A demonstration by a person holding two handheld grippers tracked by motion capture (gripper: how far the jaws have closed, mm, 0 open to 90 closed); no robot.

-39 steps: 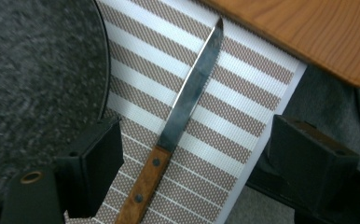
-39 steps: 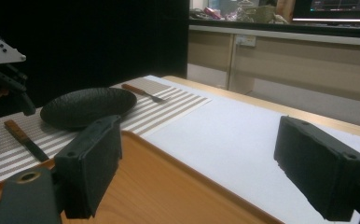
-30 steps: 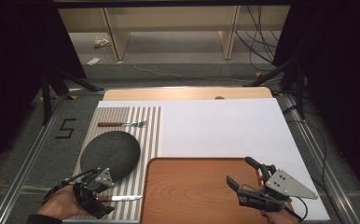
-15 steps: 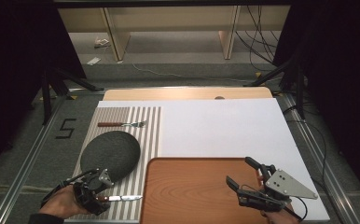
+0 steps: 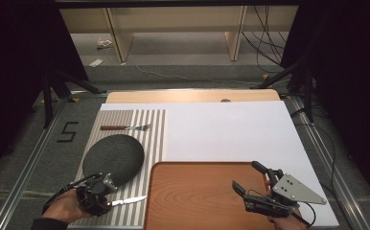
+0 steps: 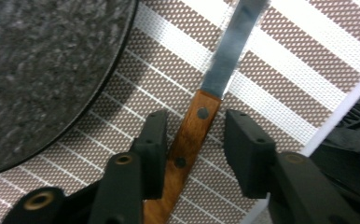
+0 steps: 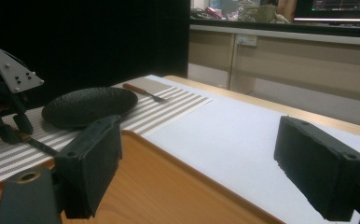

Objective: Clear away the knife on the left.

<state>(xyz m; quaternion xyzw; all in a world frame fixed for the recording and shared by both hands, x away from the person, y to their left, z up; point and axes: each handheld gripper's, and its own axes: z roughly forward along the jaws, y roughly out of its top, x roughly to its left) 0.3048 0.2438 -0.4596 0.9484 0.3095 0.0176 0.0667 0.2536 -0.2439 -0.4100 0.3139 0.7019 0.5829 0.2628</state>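
left gripper view — left tongs [image 6: 194,154] half-closed and just closing around the knife handle [image 6: 187,144], one pad touching — right tongs [image 7: 215,163] wide, empty

Table [image 5: 192,96] — white sheet [image 5: 231,129], tray [image 5: 197,196]

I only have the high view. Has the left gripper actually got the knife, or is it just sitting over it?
Observer: Not clamped yet. In the left gripper view, the knife's wooden handle lies between the jaws of the left gripper, which have just been closing. One pad still shows a gap.
Operator: Is that dark round thing beside it flat?
Observer: No. The right gripper view shows it side-on: a shallow plate with a raised rim.
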